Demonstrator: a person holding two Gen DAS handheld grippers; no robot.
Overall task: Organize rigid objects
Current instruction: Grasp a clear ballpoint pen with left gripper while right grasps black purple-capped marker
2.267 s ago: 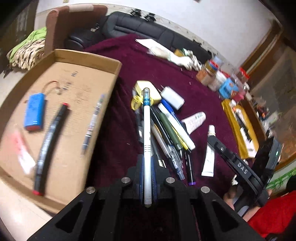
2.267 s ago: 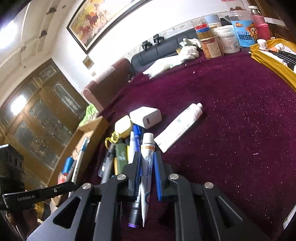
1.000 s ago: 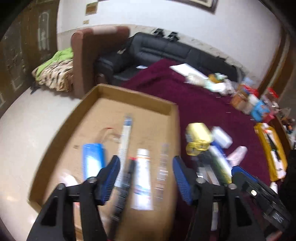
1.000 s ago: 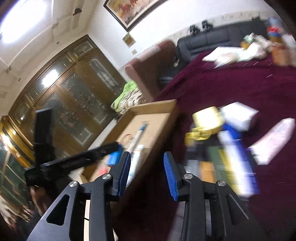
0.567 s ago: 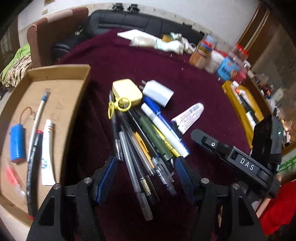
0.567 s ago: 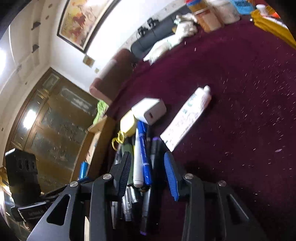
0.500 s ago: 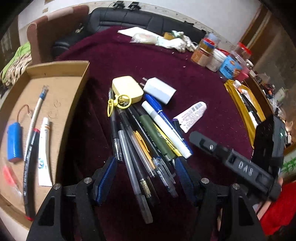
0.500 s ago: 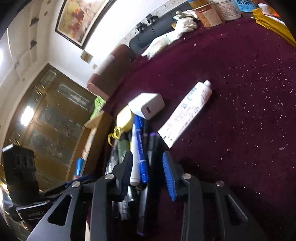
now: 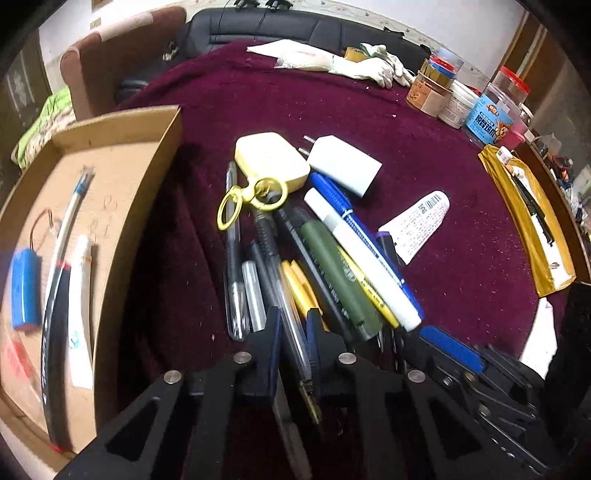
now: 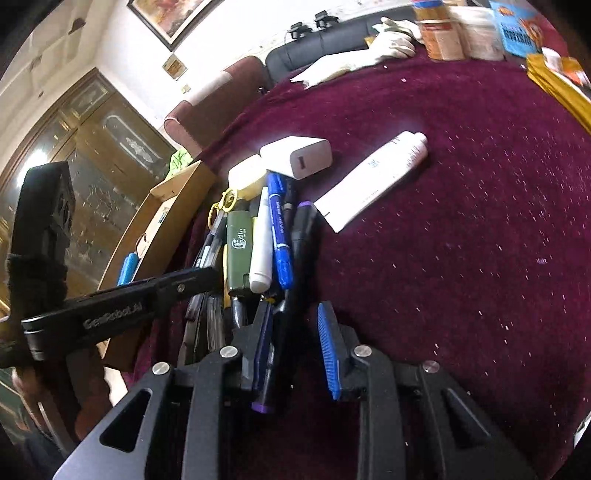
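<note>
A maroon cloth [image 9: 369, 122] covers the table, a black sofa [image 9: 295, 26] beyond it. The cardboard tray [image 9: 122, 155] lies left of the pen pile [image 9: 325, 258]. Left gripper [image 9: 293, 332] is clamped on a clear pen [image 9: 291, 332] at the pile's near edge; right gripper [image 10: 295, 328], closing, straddles a purple-capped marker [image 10: 295, 258].

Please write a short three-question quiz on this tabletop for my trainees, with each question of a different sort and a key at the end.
1. True or false: the white charger lies inside the cardboard tray.
2. What colour is the battery pack in the tray? A red, B blue, C green.
3. Short answer: what lies between the pads of the left claw?

Key:
1. False. It lies on the maroon cloth.
2. B.
3. The clear pen. The jaws are closing on it.
</note>
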